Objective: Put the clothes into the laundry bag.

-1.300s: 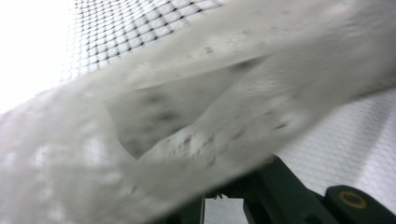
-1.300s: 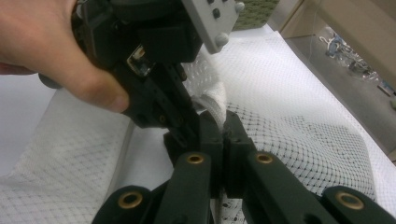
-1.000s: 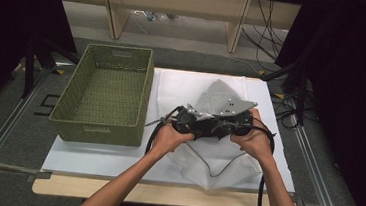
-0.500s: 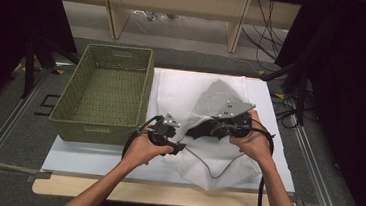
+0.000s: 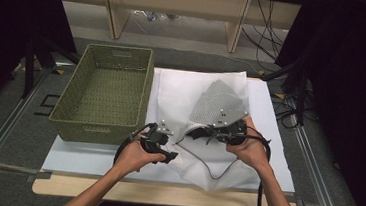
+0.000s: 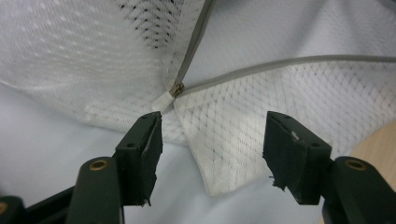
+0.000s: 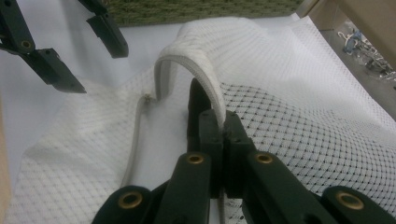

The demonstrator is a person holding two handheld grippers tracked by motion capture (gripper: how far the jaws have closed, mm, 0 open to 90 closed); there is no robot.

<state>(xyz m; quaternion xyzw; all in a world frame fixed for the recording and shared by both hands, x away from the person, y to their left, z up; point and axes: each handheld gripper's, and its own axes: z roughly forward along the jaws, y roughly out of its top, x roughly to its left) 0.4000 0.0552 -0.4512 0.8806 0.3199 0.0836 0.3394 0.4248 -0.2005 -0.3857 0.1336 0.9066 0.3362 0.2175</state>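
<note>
Mesh bag (image 5: 208, 135) lies on the white table (image 5: 273, 141), right of the basket (image 5: 104, 93). The right gripper (image 7: 212, 116) pinches the bag's rim and lifts it; the left gripper (image 6: 212, 140), whose jaws have just been opening and hold nothing, hovers near the zipper pull (image 6: 169, 95). A good next move likely centres the pull between the pads before closing, keeping the rim taut. Both forearms reach forward, hands near each other.

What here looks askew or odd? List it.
The white mesh bag lies rumpled on the table, one edge pulled up by the shut right gripper. Its zip gapes open. The green basket sits straight.
</note>
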